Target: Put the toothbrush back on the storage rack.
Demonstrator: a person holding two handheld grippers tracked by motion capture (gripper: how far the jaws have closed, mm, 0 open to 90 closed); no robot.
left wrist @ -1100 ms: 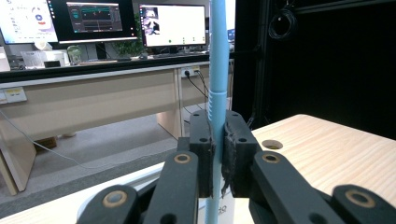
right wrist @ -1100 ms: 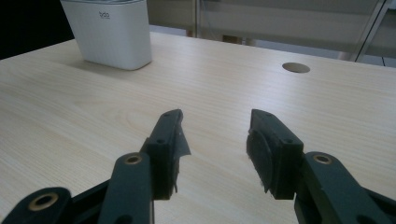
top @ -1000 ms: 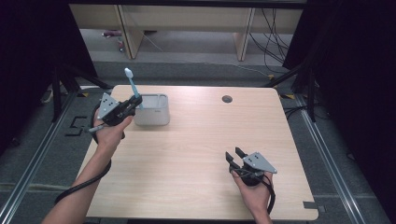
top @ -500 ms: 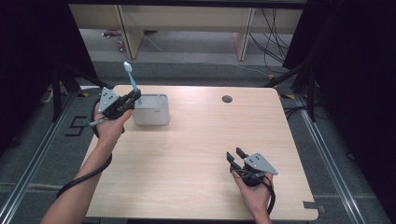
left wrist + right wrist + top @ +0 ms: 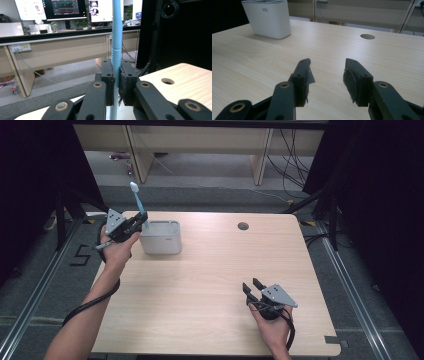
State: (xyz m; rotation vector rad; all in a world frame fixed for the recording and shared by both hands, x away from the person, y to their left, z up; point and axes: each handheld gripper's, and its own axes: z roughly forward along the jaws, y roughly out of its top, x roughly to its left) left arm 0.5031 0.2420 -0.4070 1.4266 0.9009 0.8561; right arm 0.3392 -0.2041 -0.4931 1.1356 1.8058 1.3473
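A: Where is the toothbrush (image 5: 137, 204)?

B: The left hand-held gripper (image 5: 134, 226) has it. In the left gripper view both black jaws are pressed flat against the light blue handle (image 5: 116, 45), which runs straight up between them and out of the top of the frame.

A: And from the high view?

B: The brush stands nearly upright, leaning a little, with its pale head (image 5: 133, 185) at the top. Its lower end is at the left side of the white container (image 5: 161, 240), around the rim. I cannot tell whether the tip is inside or just above the opening.

A: Where does that container sit?

B: On the wooden counter (image 5: 210, 285), near the far left corner. The person's left hand (image 5: 116, 251) is just beside it, at the counter's left edge.

A: The other side?

B: The right hand-held gripper (image 5: 252, 287) is low over the near right part of the counter, well apart from the container. In the right gripper view its jaws stand wide apart with bare wood between them, and its pads (image 5: 348, 81) look worn. The container (image 5: 267, 18) shows far off at upper left.

A: Anything else on the counter?

B: A round cable hole (image 5: 243, 226) near the far edge.
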